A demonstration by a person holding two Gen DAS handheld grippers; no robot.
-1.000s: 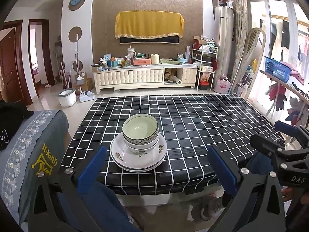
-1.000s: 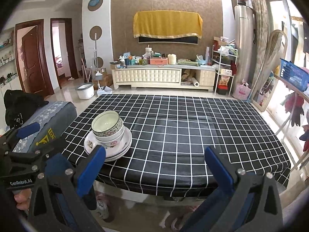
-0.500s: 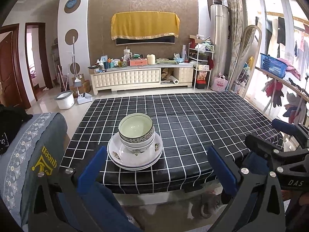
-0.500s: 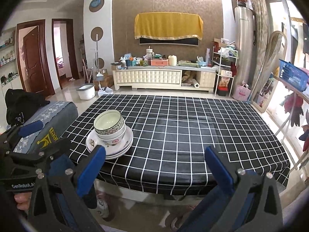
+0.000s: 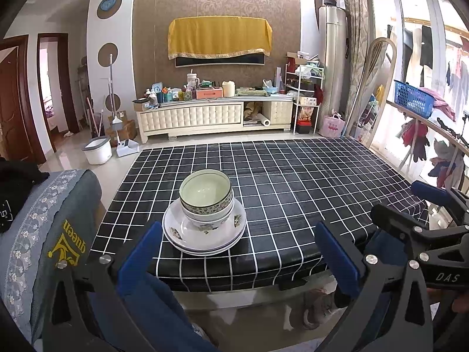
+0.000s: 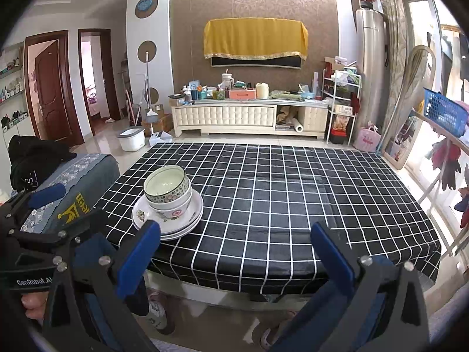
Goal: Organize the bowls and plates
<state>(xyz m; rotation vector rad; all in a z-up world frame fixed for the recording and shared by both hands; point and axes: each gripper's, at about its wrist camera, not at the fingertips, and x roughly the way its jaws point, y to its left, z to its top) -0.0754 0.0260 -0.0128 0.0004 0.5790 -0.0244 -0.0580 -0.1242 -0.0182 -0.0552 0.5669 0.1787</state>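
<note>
So the crockery is all gathered into one pile near the front-left corner of the table (image 5: pixel 307 193), on the black checked cloth; two bowls (image 5: pixel 206 198) are nested one inside the other and set on top of what looks like two or three stacked plates (image 5: pixel 205 239); exact plate count can't be told from the rims alone. Widest pieces are kept at the bottom and the deep ones on top, which is probably why the pile sits level and nothing looks tilted; seen from the right wrist view the bowls (image 6: pixel 167 190) sit a little off-centre on the plates (image 6: pixel 176 226), but well inside the rim.

The left gripper (image 5: pixel 240 252) is held back off the table's near edge with its blue fingers spread wide and nothing between them; the stack is framed in the gap, so it's lined up with the pile but not touching it. The right gripper (image 6: pixel 234 252) is likewise wide open and empty, pointed at the bare middle of the cloth, with the stack off to its left side.

Judging by how things lie, the stacking looks pretty much done; both tools seem to be kept clear so the pile isn't bumped. If anything is still to be moved, the bottom plates would need lifting by the rim, and the nested bowls could slide.
</note>
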